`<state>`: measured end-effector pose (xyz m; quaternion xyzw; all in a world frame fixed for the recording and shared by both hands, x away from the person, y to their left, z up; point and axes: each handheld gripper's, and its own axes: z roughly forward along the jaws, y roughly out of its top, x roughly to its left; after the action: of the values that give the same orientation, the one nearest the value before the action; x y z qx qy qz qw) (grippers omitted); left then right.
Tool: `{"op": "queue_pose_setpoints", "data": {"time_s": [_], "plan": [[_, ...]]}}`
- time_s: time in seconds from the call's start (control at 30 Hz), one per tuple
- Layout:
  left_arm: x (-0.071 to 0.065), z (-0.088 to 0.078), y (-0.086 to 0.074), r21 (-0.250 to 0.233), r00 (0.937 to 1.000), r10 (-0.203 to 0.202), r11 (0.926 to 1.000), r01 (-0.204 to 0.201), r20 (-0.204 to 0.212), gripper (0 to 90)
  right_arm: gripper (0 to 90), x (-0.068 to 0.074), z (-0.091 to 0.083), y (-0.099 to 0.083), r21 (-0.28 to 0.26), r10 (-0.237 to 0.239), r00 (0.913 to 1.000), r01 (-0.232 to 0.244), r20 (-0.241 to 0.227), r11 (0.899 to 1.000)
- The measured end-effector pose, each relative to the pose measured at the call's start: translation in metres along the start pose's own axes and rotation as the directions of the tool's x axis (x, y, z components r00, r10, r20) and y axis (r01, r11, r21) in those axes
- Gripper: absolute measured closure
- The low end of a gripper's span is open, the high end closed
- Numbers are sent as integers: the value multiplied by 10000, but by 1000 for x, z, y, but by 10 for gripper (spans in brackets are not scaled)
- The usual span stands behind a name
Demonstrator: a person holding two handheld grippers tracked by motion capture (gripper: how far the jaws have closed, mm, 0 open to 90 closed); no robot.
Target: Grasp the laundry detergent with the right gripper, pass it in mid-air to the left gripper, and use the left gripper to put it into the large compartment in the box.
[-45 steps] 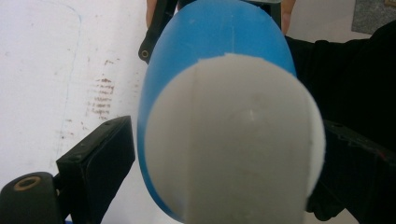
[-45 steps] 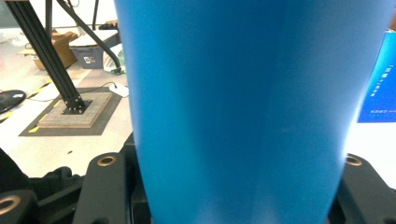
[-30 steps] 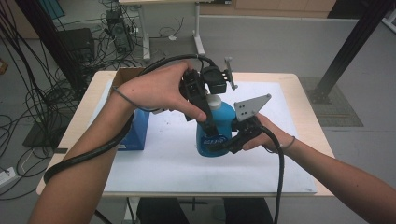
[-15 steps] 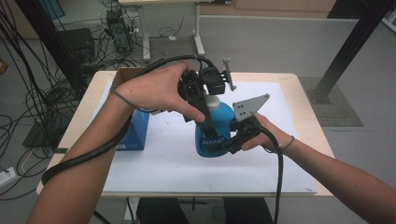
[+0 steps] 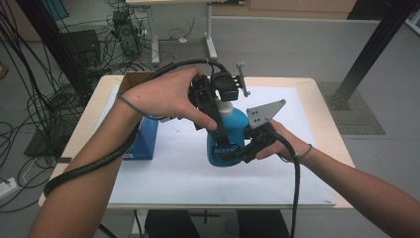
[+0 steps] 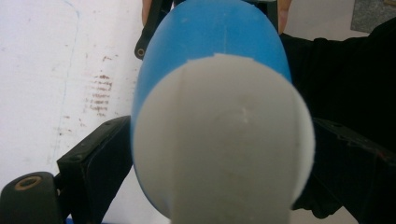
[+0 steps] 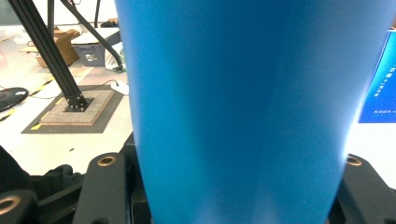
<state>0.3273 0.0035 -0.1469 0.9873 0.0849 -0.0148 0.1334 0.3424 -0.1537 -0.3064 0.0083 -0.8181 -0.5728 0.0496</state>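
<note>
The rounded blue plastic bottle [image 5: 229, 136] stood upright, its white cap [image 6: 219, 140] clamped by the left tool [image 5: 218, 116], its body by the right tool [image 5: 242, 151].

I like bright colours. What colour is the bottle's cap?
White, on the blue bottle; the cap shows best in the left gripper view.

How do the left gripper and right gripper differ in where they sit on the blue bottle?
The left gripper comes down from above with its jaws around the white cap; the right gripper comes in from the side, shut on the blue bottle low on its body. The right gripper carries a grey three-cornered plate; none is seen on the left gripper. Both are black, hand-held, trailing cables.
</note>
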Motion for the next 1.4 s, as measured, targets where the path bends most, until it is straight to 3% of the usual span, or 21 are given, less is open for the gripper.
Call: {"op": "queue_pose_setpoints", "data": {"time_s": [0.3,0.93,1.2,1.33,1.4], "plan": [[0,-1,2,-38,10000,11,10000,-11,-51,96,413,0,1,1,33,-44,10000,44,-12,10000],[2,-2,13,487,9993,243,9986,-229,-282,138,413,-3,6,2,88,-92,9999,93,-125,9999],[4,-1,17,708,9987,422,9967,-400,-300,195,413,-4,5,2,96,-107,9999,108,-106,9999],[3,-1,18,755,9978,557,9957,-529,-359,297,413,-3,4,2,55,-106,9999,107,-72,9999],[3,-1,18,764,9977,564,9956,-534,-373,303,413,-3,3,2,45,-101,9999,101,-54,9999]]}}
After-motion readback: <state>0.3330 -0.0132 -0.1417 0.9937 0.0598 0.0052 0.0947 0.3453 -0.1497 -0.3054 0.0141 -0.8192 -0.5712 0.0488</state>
